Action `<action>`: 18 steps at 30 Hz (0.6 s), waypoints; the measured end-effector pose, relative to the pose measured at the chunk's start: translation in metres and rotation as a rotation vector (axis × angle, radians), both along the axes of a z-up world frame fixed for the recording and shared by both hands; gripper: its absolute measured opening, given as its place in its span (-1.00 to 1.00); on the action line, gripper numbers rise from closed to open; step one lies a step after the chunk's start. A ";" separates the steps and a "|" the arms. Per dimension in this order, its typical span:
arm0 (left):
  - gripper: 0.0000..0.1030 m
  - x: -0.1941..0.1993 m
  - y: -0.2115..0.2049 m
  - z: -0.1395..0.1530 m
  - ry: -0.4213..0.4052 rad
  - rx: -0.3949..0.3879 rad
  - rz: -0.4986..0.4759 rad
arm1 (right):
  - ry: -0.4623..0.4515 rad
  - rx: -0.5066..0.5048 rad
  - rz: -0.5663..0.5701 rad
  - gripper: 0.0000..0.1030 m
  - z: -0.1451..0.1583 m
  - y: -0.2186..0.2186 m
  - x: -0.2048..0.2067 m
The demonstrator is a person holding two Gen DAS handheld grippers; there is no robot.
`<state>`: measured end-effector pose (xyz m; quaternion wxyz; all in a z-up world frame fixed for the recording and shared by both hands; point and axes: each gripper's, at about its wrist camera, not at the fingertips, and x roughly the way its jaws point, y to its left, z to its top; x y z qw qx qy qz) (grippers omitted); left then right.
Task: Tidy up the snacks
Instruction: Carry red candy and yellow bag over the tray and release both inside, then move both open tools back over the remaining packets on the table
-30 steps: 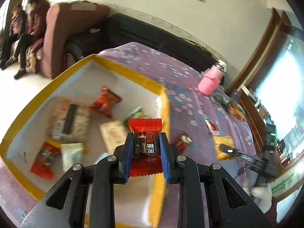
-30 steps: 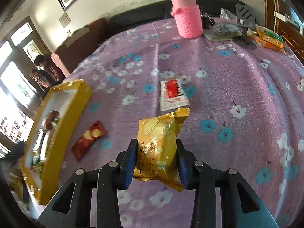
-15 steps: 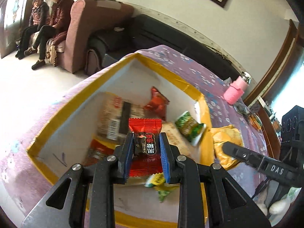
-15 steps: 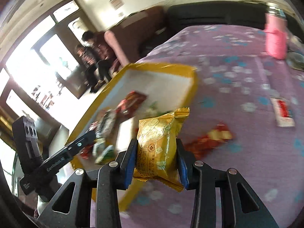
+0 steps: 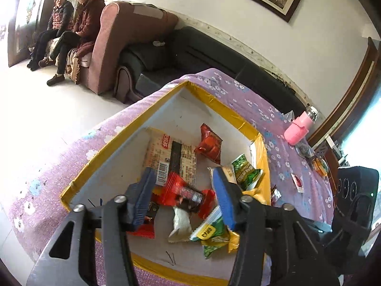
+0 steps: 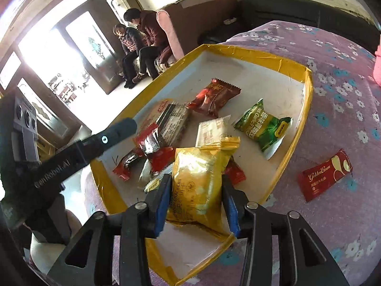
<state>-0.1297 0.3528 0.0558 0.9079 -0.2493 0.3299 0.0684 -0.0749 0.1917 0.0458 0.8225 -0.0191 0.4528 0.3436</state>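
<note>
Your left gripper (image 5: 181,196) has just been opening, jaws apart, red candy (image 5: 183,191) dropped into the tray (image 5: 114,140); your right gripper (image 6: 197,202) has been loosening around the yellow packet (image 6: 198,181) above the tray, so spread wider and lift clear.

Strong daylight is admitted through the glass doors (image 6: 59,54) behind the pink armchair (image 6: 171,23), where panes and floor (image 5: 35,109) are burnt out to white. The yellow-rimmed box (image 6: 295,128) is lit evenly, with only soft shadows cast under the packets. Straight lines are bent by the fisheye lenses, and dark vignetting is seen in all corners. Slight smear is seen on the red candy (image 5: 183,191) inside the box; the rest is rendered sharp
</note>
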 end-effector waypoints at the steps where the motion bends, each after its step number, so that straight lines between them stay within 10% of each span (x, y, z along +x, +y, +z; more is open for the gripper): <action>1: 0.21 0.000 -0.001 0.001 0.001 0.002 0.003 | -0.005 0.002 -0.001 0.05 0.001 -0.002 -0.002; 18: 0.46 -0.012 -0.043 0.023 -0.014 -0.109 -0.077 | -0.035 0.087 -0.174 0.16 0.014 -0.110 -0.015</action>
